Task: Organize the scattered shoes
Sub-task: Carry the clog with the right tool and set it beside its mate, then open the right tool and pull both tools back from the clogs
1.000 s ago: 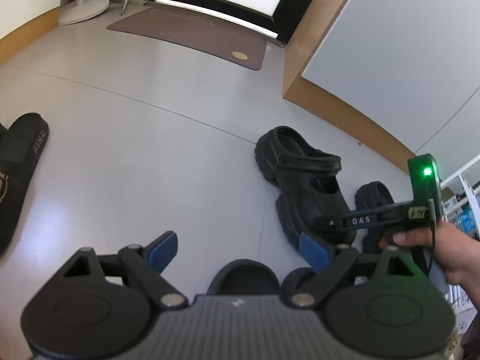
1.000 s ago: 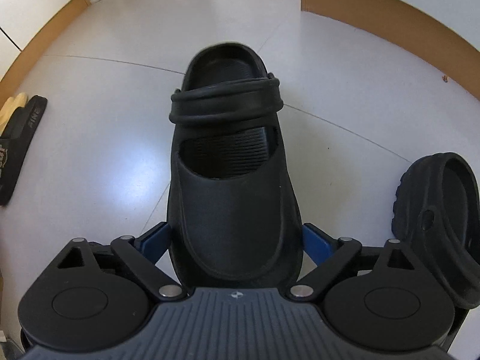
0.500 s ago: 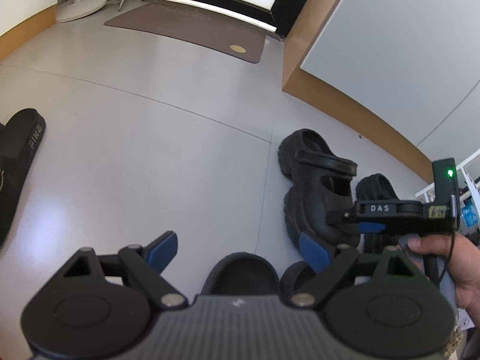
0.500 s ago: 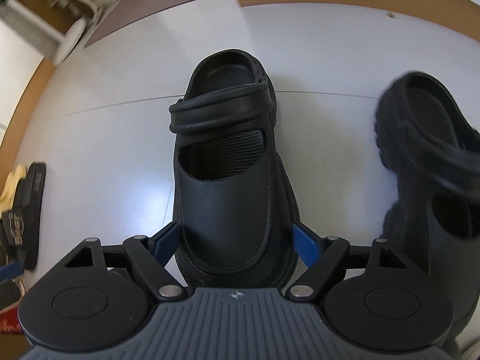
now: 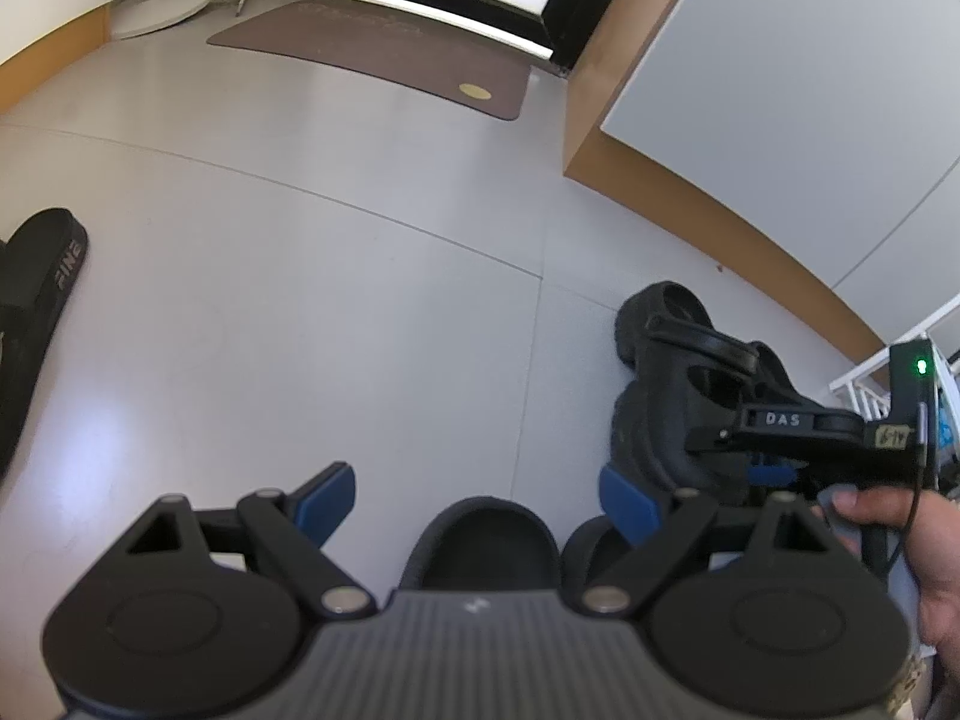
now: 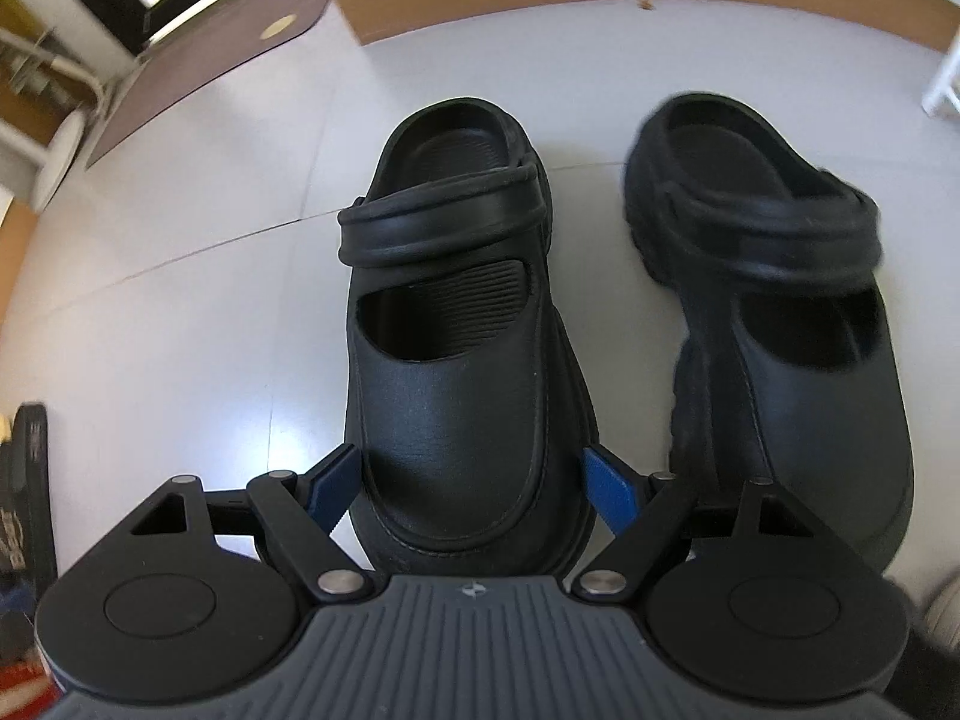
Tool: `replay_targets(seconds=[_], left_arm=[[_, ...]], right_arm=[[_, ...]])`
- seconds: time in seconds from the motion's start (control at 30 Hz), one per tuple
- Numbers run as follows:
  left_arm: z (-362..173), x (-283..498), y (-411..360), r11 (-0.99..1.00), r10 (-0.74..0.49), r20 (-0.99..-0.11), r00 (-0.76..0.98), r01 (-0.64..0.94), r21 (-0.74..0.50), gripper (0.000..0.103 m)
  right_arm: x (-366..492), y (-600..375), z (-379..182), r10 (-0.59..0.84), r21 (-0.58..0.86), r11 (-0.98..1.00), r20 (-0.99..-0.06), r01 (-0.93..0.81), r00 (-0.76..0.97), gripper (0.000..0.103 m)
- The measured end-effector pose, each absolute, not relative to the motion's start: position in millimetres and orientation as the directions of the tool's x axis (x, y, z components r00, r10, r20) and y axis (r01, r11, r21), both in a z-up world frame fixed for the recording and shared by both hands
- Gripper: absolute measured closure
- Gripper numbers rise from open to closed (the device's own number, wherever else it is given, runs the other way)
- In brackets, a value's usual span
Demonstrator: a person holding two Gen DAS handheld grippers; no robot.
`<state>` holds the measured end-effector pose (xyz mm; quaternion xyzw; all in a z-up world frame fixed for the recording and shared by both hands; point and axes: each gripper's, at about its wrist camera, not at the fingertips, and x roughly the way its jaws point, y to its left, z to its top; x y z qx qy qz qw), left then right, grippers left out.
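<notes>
1. Black clog (image 6: pixel 462 324) fills the centre of the right wrist frame, its toe clamped between the right gripper (image 6: pixel 474 489) fingers; a second clog (image 6: pixel 774 312) lies just beside it at right.
2. Grey floor (image 5: pixel 300 312) lies bare across the middle left.
3. Left gripper (image 5: pixel 474 498) fingers are spread wide, holding nothing.
4. Black slide (image 5: pixel 36 312) hugs the left edge.

The matte black rubber clog with a ribbed insole (image 6: pixel 468 360) and the matching black clog beside it (image 6: pixel 798 324) are uniformly black, on a pale grey tiled floor (image 5: pixel 312 324) with thin dark seam lines. The black slide sandal (image 5: pixel 42 300) carries grey lettering on its side; the brown rectangular doormat (image 5: pixel 384 54) bears a yellow round mark. The right gripper (image 6: pixel 474 480) is black with blue finger pads (image 6: pixel 612 489) and a grey ribbed body.
</notes>
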<state>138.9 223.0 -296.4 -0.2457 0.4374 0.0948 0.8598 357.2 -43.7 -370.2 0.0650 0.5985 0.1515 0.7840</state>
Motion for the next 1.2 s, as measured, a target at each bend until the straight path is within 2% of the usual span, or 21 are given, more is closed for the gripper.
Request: replay_targets(seconds=[0.27, 0.6, 0.77, 1.03, 1.2], left_arm=[[-293.0, 135.9, 213.9, 0.866, -0.062, -0.802, 0.594, -0.367, -0.339, 0.013], [-295.8, 139.6, 211.7, 0.873, -0.067, -0.802, 0.594, -0.354, -0.335, 0.013], [-296.5, 140.6, 207.7, 0.876, -0.071, -0.807, 0.586, -0.350, -0.332, 0.013], [-285.0, 147.7, 187.8, 0.886, -0.078, -0.809, 0.583, -0.331, -0.324, 0.013], [-261.6, 153.7, 159.9, 0.898, -0.109, -0.810, 0.577, -0.292, -0.329, 0.013]], right_arm=[[363.4, -45.1, -376.1, 0.292, 0.283, 0.956, -0.923, -0.072, 0.250, 0.020], [359.1, -38.5, -369.6, 0.275, 0.244, 0.957, -0.933, -0.156, 0.232, 0.019], [346.9, -41.5, -358.0, 0.280, 0.230, 0.949, -0.928, -0.216, 0.244, 0.014], [333.8, -66.7, -322.5, 0.337, 0.282, 0.934, -0.899, -0.222, 0.280, 0.014], [317.6, -93.3, -270.1, 0.332, 0.269, 0.936, -0.890, -0.228, 0.312, 0.014]])
